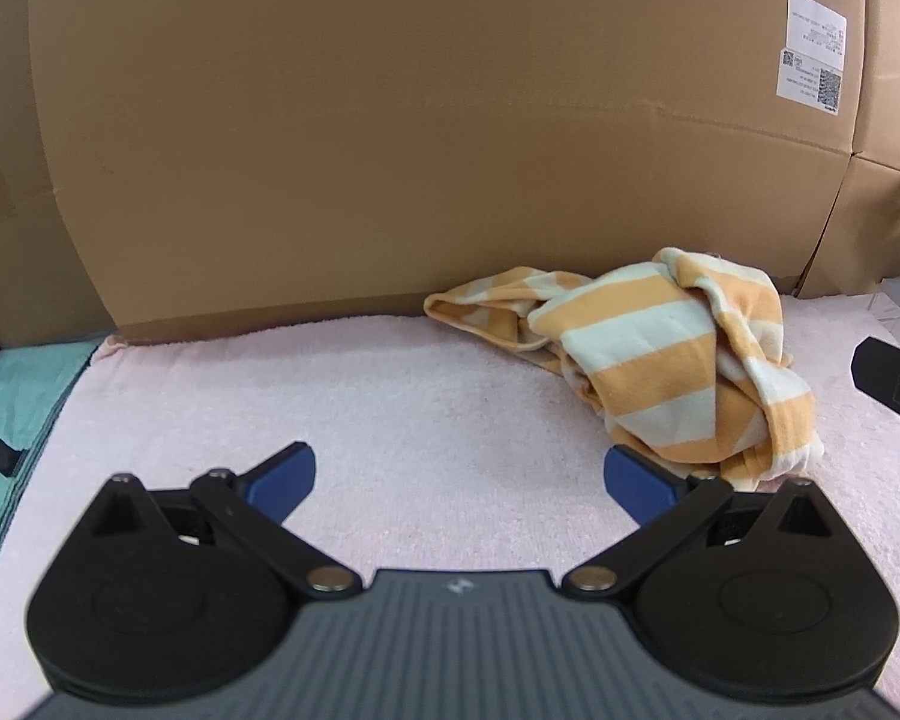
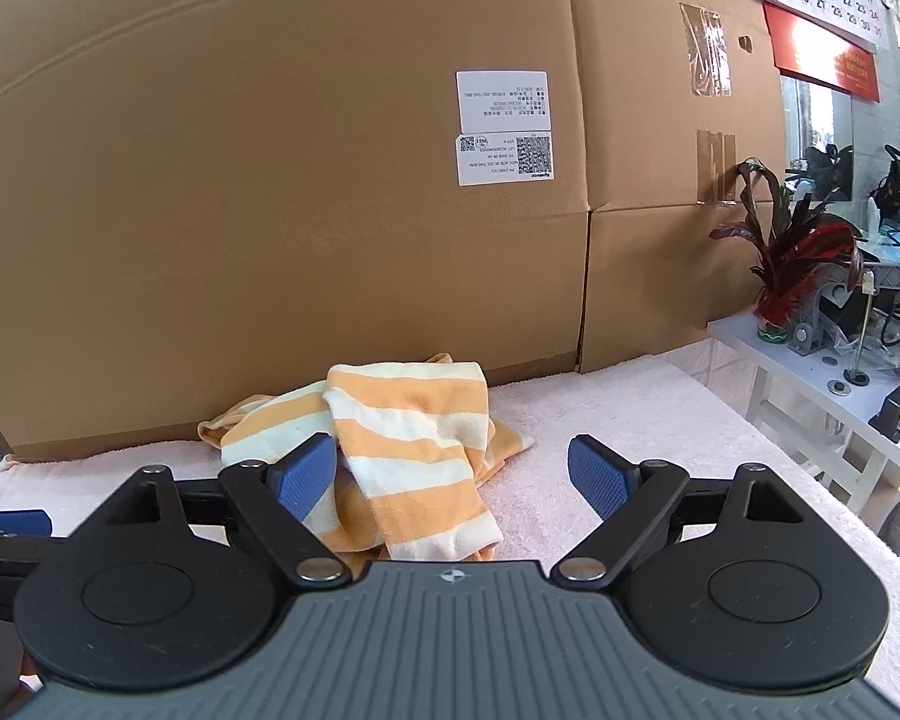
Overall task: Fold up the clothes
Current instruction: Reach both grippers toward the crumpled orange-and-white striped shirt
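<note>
Left wrist view: striped shirt (image 1: 660, 360) lies crumpled on the pink towel (image 1: 390, 396), against the cardboard box (image 1: 390, 120). Left gripper (image 1: 459, 474) and right gripper (image 2: 453, 471) gape wide, empty. We should pinch separate edges, then spread flat before folding.

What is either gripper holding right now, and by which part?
Nothing: left gripper and right gripper are open; the crumpled striped garment lies loose on the pink towel.

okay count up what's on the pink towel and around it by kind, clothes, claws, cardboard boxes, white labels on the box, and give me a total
Clothes: 1, the crumpled orange-and-white striped garment on the pink towel
Claws: 2, left claw and right claw, both open and empty
Cardboard boxes: 2, big box and the box beside it
White labels: 2, upper label and lower label
Total: 7
</note>
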`<state>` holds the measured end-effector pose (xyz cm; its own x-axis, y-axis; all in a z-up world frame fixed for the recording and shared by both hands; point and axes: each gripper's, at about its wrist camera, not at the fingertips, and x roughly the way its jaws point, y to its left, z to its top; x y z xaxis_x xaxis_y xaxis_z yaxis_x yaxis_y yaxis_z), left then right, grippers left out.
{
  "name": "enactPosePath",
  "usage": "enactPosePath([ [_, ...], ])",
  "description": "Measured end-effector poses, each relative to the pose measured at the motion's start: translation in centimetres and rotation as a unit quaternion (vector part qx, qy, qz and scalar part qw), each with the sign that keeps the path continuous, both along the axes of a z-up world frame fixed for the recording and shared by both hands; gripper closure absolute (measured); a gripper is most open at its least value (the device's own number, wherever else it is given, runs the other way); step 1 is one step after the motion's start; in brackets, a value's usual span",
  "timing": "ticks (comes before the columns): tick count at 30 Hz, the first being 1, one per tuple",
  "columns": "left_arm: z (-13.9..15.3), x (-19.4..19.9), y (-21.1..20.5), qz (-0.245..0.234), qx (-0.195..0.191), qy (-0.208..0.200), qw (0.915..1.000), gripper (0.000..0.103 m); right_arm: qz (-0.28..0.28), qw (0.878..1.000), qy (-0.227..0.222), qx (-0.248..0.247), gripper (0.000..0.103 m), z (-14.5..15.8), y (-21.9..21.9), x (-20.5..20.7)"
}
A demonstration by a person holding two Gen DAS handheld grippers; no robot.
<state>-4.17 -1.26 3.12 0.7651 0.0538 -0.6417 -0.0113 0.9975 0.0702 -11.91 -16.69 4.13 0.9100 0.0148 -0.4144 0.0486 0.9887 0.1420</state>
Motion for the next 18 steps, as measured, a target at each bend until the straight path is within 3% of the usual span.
enactPosePath([
  [18, 0.9, -2.4, 0.7, -0.005, 0.003, -0.041, 0.9991, 0.001, -0.004, 1.0, -0.014, -0.014, 0.015, 0.7, 0.8, -1.6],
])
